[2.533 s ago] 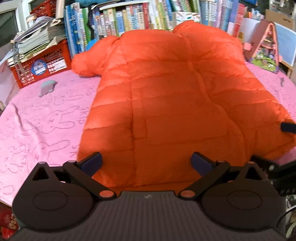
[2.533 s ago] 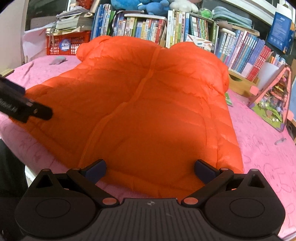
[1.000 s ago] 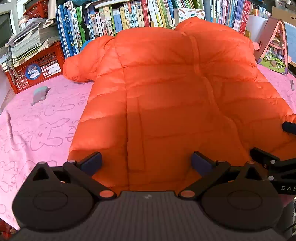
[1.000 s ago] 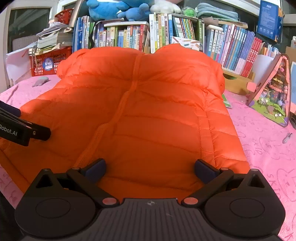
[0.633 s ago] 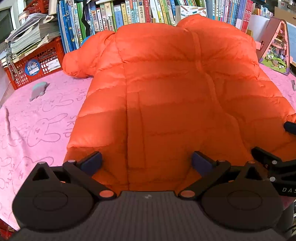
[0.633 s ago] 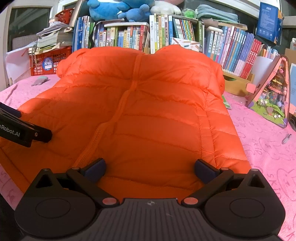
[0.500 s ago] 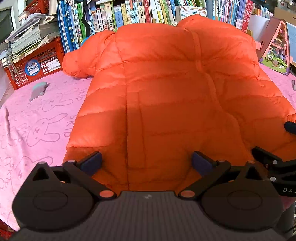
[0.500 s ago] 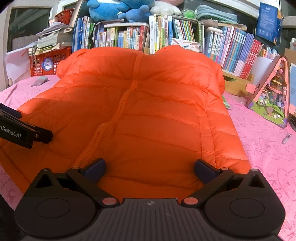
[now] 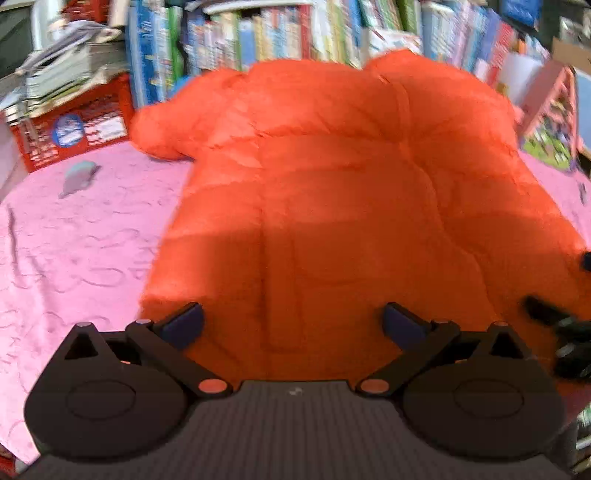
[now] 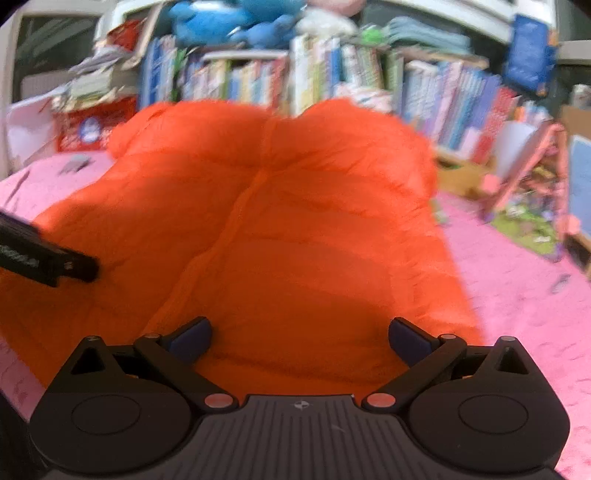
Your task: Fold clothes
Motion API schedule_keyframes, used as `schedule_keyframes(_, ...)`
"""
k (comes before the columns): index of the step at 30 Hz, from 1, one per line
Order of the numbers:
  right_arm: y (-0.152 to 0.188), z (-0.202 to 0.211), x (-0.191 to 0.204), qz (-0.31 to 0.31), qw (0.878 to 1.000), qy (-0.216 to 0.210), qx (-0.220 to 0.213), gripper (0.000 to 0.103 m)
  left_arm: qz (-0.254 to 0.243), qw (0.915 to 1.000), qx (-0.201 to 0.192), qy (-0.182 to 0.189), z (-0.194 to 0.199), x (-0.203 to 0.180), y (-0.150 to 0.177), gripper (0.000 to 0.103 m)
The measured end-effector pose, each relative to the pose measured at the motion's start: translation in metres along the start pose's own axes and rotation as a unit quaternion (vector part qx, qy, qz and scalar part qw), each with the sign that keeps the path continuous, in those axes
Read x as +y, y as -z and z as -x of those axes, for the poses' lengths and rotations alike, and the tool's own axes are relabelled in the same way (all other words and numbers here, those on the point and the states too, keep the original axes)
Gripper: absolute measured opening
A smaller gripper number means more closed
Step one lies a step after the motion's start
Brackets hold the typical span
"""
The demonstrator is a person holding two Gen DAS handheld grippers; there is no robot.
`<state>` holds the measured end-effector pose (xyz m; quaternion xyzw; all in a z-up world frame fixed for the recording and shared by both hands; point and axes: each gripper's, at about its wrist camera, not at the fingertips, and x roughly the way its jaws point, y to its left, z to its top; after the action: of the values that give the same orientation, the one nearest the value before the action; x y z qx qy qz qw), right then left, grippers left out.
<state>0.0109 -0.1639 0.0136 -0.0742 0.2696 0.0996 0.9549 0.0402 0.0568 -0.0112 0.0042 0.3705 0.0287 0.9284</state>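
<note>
Blur now smears both views, unlike a moment ago; one puffy orange quilted jacket [image 9: 332, 221] lies on the pink cloth [image 9: 74, 240], left gripper [image 9: 293, 323] and right gripper [image 10: 299, 338] wide apart, empty, at its hem.

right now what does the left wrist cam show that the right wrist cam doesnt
Only the left wrist view shows the left gripper from behind, jaws open, with the right gripper's tip at the frame's right edge. Only the right wrist view shows the blue plush toys on top of the shelf and the right gripper, open. Both share the orange puffer jacket spread on the pink cloth, the red crate, the bookshelf and the pink toy house.
</note>
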Motion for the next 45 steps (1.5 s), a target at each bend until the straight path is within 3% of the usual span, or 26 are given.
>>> schedule_keyframes(3,-0.005,0.009,-0.032,-0.052,0.998,0.041,-0.018,0.103,0.014,0.9991,-0.007,-0.039,-0.004,0.016,-0.002,0.103)
schedule_keyframes(6,0.001,0.007,-0.066,-0.107,0.992,0.067,-0.004,0.103,0.027,0.9961,-0.001,-0.083,-0.012,0.032,0.002,0.103)
schedule_keyframes(8,0.010,0.005,-0.082,-0.123,0.988,0.089,0.009,0.103,0.038,0.9943,0.007,-0.099,-0.017,0.043,0.007,0.103)
schedule_keyframes(11,0.024,0.002,-0.095,-0.121,0.986,0.111,0.021,0.103,0.058,0.9944,0.010,-0.088,-0.016,0.055,0.011,0.103)
schedule_keyframes(14,0.034,0.005,-0.106,-0.140,0.987,0.081,0.018,0.103,0.057,0.9944,0.009,-0.089,-0.016,0.055,0.012,0.103)
schedule_keyframes(18,0.039,0.009,-0.108,-0.168,0.986,-0.009,0.011,0.103,0.053,0.9942,0.008,-0.093,-0.019,0.053,0.013,0.103)
schedule_keyframes(23,0.037,0.008,-0.081,-0.171,0.980,-0.106,0.007,0.103,0.066,0.9938,0.009,-0.089,-0.020,0.061,0.015,0.103)
schedule_keyframes(26,0.027,0.025,-0.060,-0.136,0.977,-0.157,-0.035,0.103,0.085,0.9904,0.015,-0.108,-0.013,0.064,0.012,0.103)
schedule_keyframes(28,0.023,0.035,-0.053,-0.111,0.979,-0.163,-0.057,0.103,0.082,0.9904,0.005,-0.111,-0.006,0.062,0.009,0.103)
schedule_keyframes(32,0.023,0.021,-0.064,-0.113,0.991,-0.067,-0.012,0.103,0.073,0.9932,-0.024,-0.087,0.009,0.055,0.002,0.103)
schedule_keyframes(36,0.030,0.014,-0.086,-0.125,0.991,0.036,0.023,0.103,0.062,0.9946,-0.021,-0.080,0.002,0.047,-0.004,0.103)
schedule_keyframes(45,0.000,0.018,-0.109,-0.131,0.989,0.047,-0.044,0.103,0.031,0.9982,-0.042,-0.030,-0.004,0.020,-0.022,0.103)
